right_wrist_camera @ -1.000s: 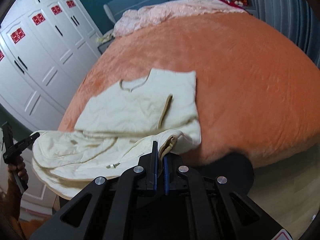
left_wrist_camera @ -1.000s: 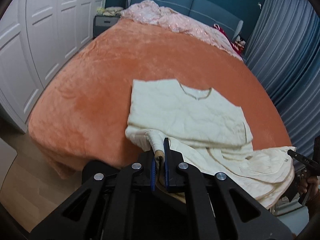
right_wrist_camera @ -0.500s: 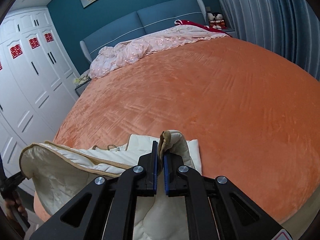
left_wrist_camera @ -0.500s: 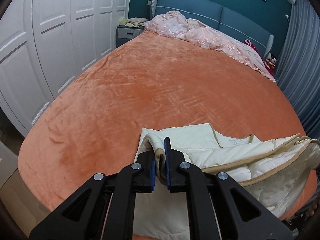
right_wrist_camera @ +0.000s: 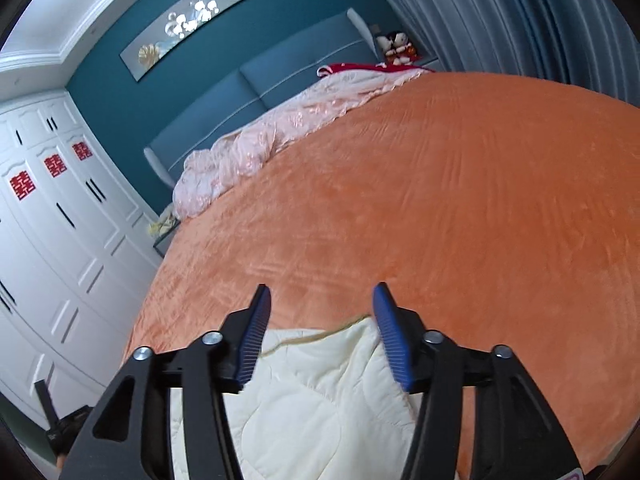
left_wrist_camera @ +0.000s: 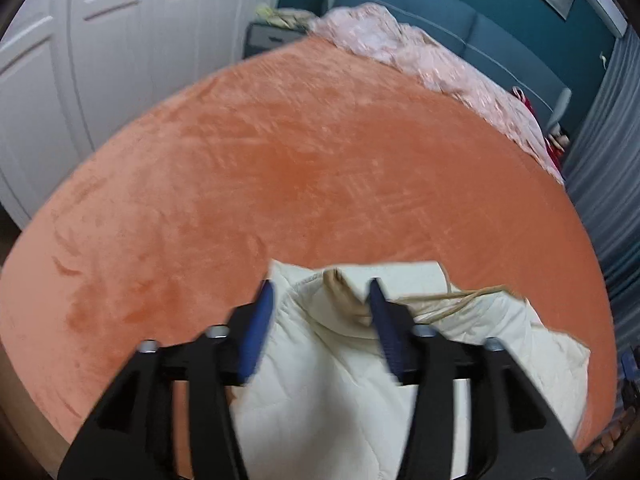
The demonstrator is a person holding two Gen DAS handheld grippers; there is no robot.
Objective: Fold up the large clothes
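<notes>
Bare orange bed extends far ahead; both left tongs and right tongs are spread above the cream garment

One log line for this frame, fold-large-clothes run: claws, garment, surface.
left claw: open, above garment | right claw: open, above garment | cream quilted garment: folded, lying released on orange bedspread | phase: fold laid

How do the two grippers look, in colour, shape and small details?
Both look the same. The left gripper and the right gripper have a matte black angular frame with triangular cut-outs and silver round screw heads. Each carries two jaws with flat blue pads; on the right one the pads show fine ribbing. No cables or sleeves are visible. A small pink-edged label sits at the right gripper's lower corner.
</notes>
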